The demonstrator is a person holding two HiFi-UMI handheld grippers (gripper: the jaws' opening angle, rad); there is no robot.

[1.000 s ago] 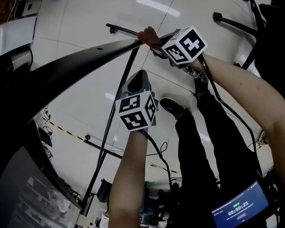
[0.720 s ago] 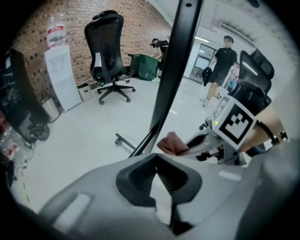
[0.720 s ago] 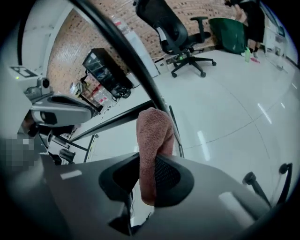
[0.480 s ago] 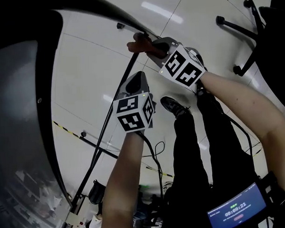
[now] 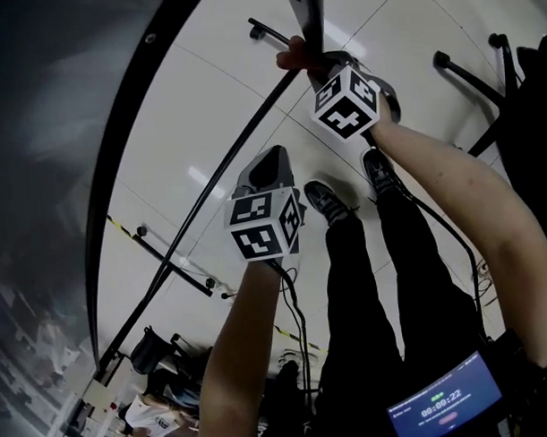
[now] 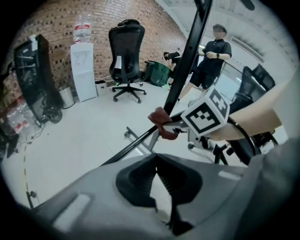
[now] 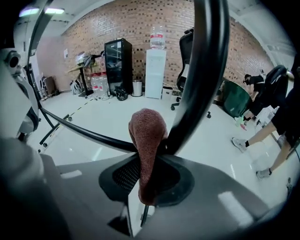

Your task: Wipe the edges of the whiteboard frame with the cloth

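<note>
The whiteboard's black frame edge [image 5: 304,15] runs up past my right gripper [image 5: 308,65]. That gripper is shut on a reddish-brown cloth [image 7: 147,140], which is folded between its jaws and pressed against the frame bar [image 7: 206,70]. In the left gripper view the same cloth [image 6: 161,123] sits on the bar in front of the right gripper's marker cube [image 6: 206,117]. My left gripper [image 5: 268,161] hangs lower and to the left, away from the frame. It is shut, with nothing between its jaws [image 6: 156,161].
The whiteboard's stand rails and castors [image 5: 181,270] cross the white floor below. My legs and shoes [image 5: 325,202] stand beside them. Office chairs [image 6: 125,51], a water dispenser [image 6: 83,70], a black cabinet [image 7: 117,63] and a standing person [image 6: 211,61] are farther off.
The head view has swung, so the frame edge now rises steeply at the top. My right gripper rolled while keeping the cloth on the edge. My left gripper shifted slightly right and up.
</note>
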